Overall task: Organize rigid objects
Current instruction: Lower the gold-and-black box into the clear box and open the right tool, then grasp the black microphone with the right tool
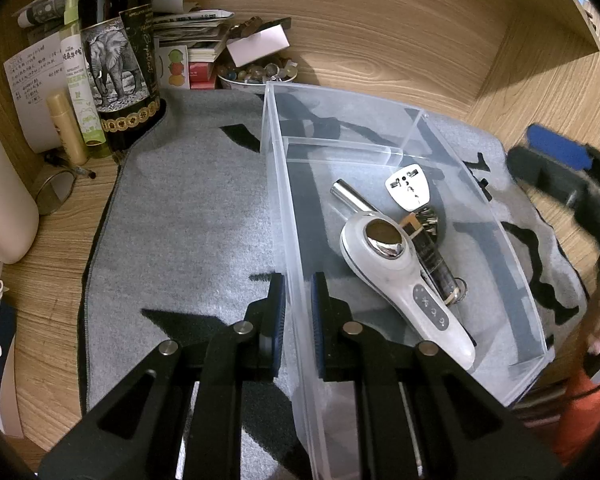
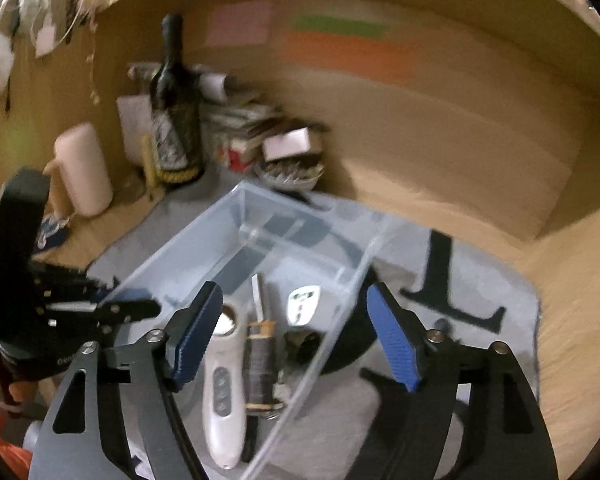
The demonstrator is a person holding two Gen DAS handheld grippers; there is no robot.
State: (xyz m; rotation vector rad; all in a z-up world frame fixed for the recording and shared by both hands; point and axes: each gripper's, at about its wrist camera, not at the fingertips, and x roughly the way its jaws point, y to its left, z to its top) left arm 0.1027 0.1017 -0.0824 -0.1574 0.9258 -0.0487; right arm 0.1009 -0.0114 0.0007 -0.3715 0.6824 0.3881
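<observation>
A clear plastic bin stands on a grey mat. My left gripper is shut on the bin's left wall, one finger inside and one outside. In the bin lie a white handheld device with a chrome head, a silver cylinder, a white plug adapter and a dark tube with keys beside it. My right gripper hovers open over the bin's near end, and nothing is pressed between its blue pads. The same white device and adapter show below it.
A dark bottle with an elephant label, slim tubes, papers and books crowd the back left. A bowl of beads sits just behind the bin. A pale jug is at the left edge. Wooden walls close the back and right.
</observation>
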